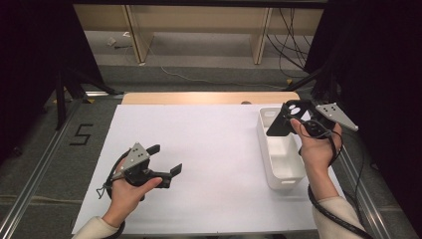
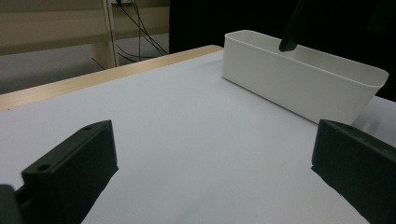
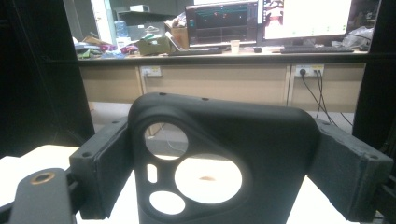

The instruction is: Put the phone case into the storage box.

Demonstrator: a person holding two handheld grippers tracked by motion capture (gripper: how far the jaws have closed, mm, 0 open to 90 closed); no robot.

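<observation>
So we've got a tabletop (image 1: 209,97) with a big white sheet (image 1: 209,164) laid over most of it, light wood peeking out along the far edge in the upper middle of the high view. The floor around it is grey carpet, with a black "5" (image 1: 81,134) taped down at the left of the frame, and cables trailing across the floor at the top. Dark curtains close off both sides. The right gripper view looks out at a long desk (image 3: 224,58) across the upper part of the frame, with lit monitors (image 3: 261,18) and clutter on it.

A white bin (image 1: 279,149) sits at the right of the sheet, long side running away from us.

The thing in hand is a black phone case (image 1: 286,119), up at the right of the high view, over the far end of the bin. Our right gripper (image 1: 293,117) has it clamped across its width, jaws standing fairly wide because the case fills the gap between them. In the right gripper view the case (image 3: 261,149) stands upright in the centre, camera cutouts at the lower left. From above, its long axis slants down and to the left towards the bin.

Our left gripper (image 1: 166,159) rests low over the sheet at the lower left, jaws spread wide, holding nothing.
</observation>
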